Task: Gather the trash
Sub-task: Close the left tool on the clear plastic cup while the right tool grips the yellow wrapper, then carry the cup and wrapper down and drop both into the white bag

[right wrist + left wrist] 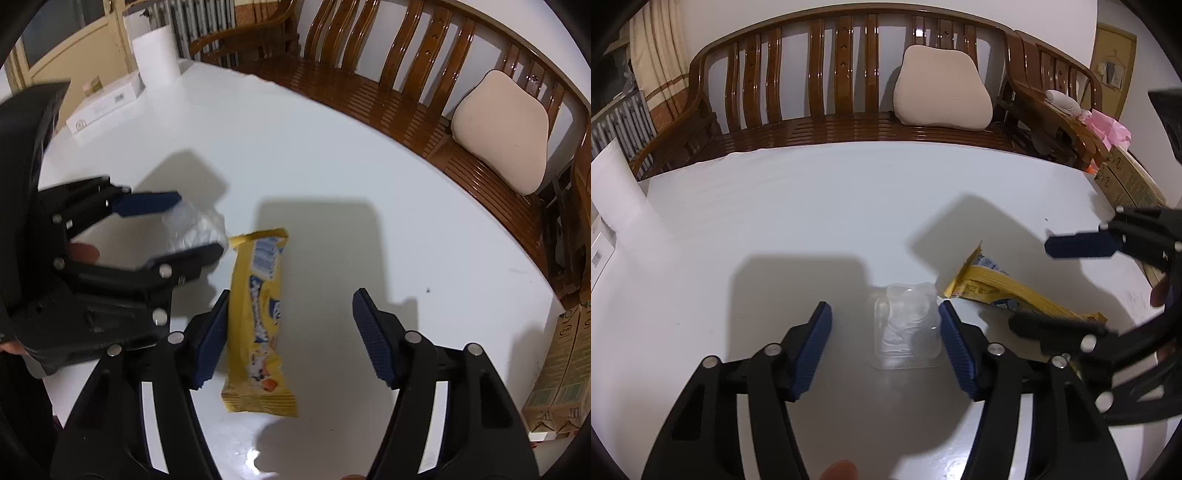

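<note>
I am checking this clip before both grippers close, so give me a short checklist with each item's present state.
1. Clear plastic cup sits between the left gripper fingers: ok.
2. Left fingers pressing on the cup: not ok; one pad is beside it, the other stands clear.
3. Yellow wrapper lies between the right gripper fingers: ok, though close against one finger.
4. Right fingers closed on the wrapper: not ok, a wide gap remains on one side.
5. Grippers clear of each other: cannot tell; they are very close.
6. White table bare around both items: ok.
</note>
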`<state>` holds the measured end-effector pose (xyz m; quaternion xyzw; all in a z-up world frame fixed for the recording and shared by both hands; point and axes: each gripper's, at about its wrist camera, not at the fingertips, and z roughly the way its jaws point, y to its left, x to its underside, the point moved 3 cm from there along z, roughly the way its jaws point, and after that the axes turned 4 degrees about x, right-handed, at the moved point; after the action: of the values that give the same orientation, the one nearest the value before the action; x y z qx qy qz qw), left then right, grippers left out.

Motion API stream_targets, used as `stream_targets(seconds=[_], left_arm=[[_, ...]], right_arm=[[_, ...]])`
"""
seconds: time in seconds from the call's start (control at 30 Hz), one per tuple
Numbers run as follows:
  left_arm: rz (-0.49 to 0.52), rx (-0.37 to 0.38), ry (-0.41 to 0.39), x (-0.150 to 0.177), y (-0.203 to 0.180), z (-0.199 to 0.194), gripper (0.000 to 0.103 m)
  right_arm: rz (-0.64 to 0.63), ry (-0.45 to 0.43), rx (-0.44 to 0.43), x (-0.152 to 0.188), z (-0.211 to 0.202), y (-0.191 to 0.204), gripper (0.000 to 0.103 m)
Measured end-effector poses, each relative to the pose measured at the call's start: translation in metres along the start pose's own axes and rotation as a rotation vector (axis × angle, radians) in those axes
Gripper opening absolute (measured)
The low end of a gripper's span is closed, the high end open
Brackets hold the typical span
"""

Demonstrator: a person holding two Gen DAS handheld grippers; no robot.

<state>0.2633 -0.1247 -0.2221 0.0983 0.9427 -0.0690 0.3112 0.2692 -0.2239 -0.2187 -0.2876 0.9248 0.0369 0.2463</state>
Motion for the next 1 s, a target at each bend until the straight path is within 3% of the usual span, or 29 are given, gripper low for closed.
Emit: stream_targets(seconds=[0.23, 0.27, 0.4, 0.73, 1.0], left_arm=[[-0.003, -0.007, -0.007, 0.002, 0.003, -0.002, 0.046], [-0.005, -0.007, -0.007, 0.001, 0.002, -0.002, 0.04], [-0.008, -0.008, -0.009, 0.002, 0.003, -0.003, 0.039], [-0.02, -0.007, -0.006, 0.005, 0.002, -0.005, 0.039], [-0.03, 0.005, -0.002, 0.008, 0.005, -0.008, 0.038]], right_arm=[[-0.029, 0.006, 0.028, 0.007, 0.006, 0.013, 0.051], [-0.031, 0.006, 0.026, 0.008, 0.006, 0.014, 0.047], [-0.05, 0.009, 0.0, 0.01, 0.004, 0.024, 0.027], [-0.031, 0.003, -0.022, 0.014, 0.002, 0.03, 0.011], [0.001, -0.009, -0.01, 0.015, 0.001, 0.028, 0.008]])
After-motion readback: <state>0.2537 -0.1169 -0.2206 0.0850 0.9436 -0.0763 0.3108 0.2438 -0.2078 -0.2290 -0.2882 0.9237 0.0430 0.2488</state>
